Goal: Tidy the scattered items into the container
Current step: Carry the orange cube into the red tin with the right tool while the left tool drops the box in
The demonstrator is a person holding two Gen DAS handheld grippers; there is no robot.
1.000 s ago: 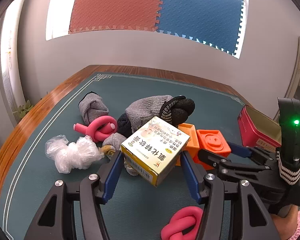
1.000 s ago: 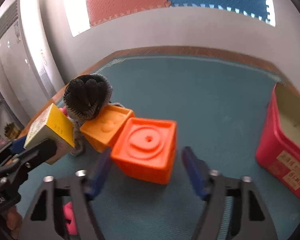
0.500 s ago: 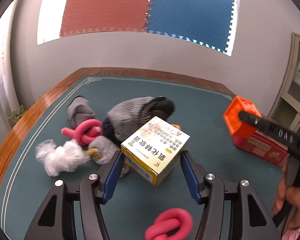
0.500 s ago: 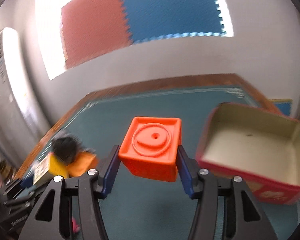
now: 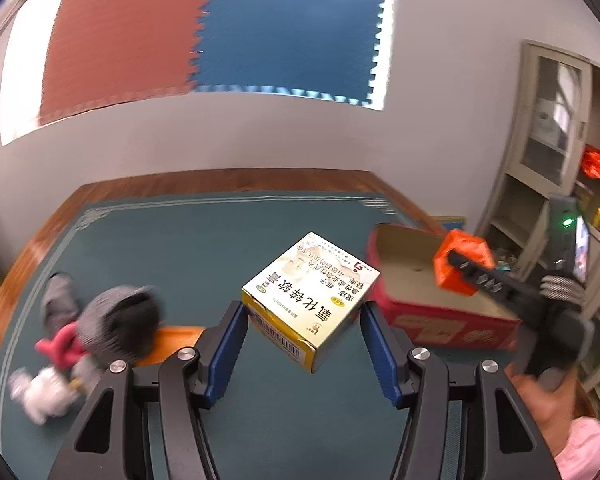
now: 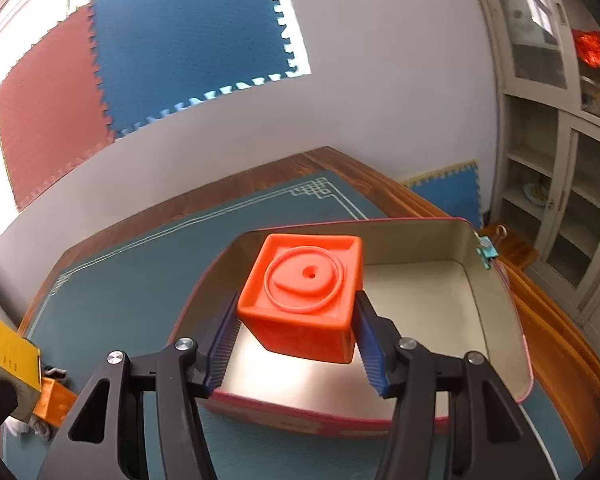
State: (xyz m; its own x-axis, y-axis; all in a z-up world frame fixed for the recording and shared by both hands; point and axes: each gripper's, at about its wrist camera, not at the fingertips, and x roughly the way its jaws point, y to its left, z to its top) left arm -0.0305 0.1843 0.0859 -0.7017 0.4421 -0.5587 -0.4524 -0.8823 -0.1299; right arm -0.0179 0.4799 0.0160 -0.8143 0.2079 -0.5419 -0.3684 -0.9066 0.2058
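Observation:
My left gripper (image 5: 304,326) is shut on a yellow-and-white medicine box (image 5: 310,298), held above the green mat, left of the red container (image 5: 440,320). My right gripper (image 6: 296,332) is shut on an orange cube (image 6: 302,296) and holds it over the open red container (image 6: 500,280), whose pale inside shows nothing else. The right gripper with the cube (image 5: 460,266) also shows in the left wrist view, over the container. The medicine box (image 6: 10,354) shows at the left edge of the right wrist view.
At the left on the mat lie a grey-black sock bundle (image 5: 118,324), a pink foam knot (image 5: 62,350), a light orange cube (image 5: 176,340) and a clear plastic bag (image 5: 40,394). The wooden table edge (image 6: 556,344) and a shelf cabinet (image 6: 560,184) are to the right.
My right gripper closed on the orange cube, lifted it and carried it right to above the red container. My left gripper has swung right with the medicine box, towards the container.

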